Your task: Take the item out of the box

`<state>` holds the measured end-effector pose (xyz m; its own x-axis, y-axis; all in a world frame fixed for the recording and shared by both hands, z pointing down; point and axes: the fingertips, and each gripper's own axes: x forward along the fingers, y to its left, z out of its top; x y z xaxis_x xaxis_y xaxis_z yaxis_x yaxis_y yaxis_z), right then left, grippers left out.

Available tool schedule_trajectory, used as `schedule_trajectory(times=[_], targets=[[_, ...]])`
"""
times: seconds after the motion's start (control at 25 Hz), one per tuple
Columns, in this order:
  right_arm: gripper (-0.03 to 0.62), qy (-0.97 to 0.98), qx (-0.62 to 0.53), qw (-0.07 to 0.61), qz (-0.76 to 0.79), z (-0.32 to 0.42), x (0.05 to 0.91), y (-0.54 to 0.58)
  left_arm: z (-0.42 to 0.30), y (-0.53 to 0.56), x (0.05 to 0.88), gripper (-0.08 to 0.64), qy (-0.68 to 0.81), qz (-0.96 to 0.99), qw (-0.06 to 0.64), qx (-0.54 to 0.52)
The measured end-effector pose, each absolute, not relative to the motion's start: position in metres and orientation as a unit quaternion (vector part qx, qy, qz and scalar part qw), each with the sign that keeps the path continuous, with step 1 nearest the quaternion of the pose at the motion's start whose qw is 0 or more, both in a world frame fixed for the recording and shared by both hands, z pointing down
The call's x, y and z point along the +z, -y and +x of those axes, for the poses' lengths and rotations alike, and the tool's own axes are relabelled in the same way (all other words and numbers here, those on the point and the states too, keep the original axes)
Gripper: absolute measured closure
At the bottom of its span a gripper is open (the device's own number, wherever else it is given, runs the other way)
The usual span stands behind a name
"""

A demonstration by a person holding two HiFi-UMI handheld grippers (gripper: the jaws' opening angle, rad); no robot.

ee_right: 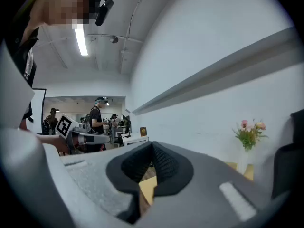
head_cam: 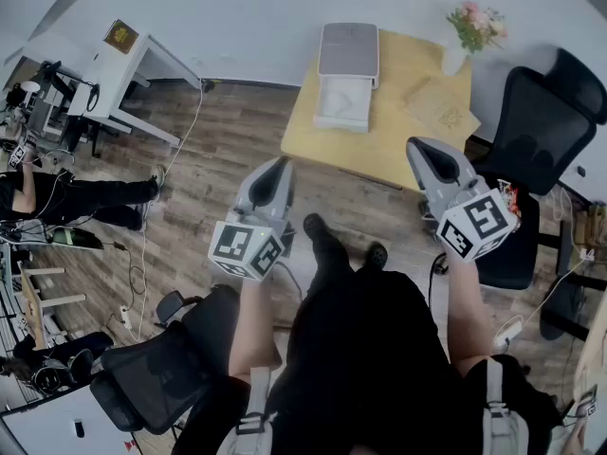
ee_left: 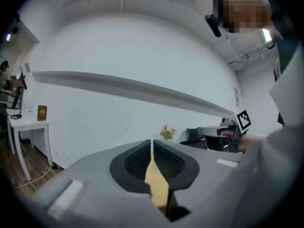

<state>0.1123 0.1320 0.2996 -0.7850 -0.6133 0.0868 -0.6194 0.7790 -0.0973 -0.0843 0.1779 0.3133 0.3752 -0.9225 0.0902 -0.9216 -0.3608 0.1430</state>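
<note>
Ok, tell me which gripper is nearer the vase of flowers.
Right. The right gripper hangs before the table end holding the vase; the left gripper is at the other end, beyond the box.

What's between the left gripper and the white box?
Only bare yellow table lies between the shut left gripper and the white box, as the head view shows.

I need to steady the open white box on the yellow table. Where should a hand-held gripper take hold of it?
Probably the box by its near rim, from the person's side, jaws over the thin wall: it opens upward and its grey lid blocks the far side.
</note>
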Motion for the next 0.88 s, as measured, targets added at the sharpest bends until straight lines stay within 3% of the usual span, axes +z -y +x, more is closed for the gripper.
schedule_trajectory(times=[0.44,0.88], targets=[[0.589,0.944,0.048,0.03,0.324,0.131,0.302,-0.142,-0.065,-0.183,0.318,0.534,0.56,0.824,0.084,0.003],[0.589,0.945,0.118,-0.002,0.304,0.139,0.317,-0.137,-0.058,-0.185,0.33,0.534,0.566,0.819,0.095,0.019]])
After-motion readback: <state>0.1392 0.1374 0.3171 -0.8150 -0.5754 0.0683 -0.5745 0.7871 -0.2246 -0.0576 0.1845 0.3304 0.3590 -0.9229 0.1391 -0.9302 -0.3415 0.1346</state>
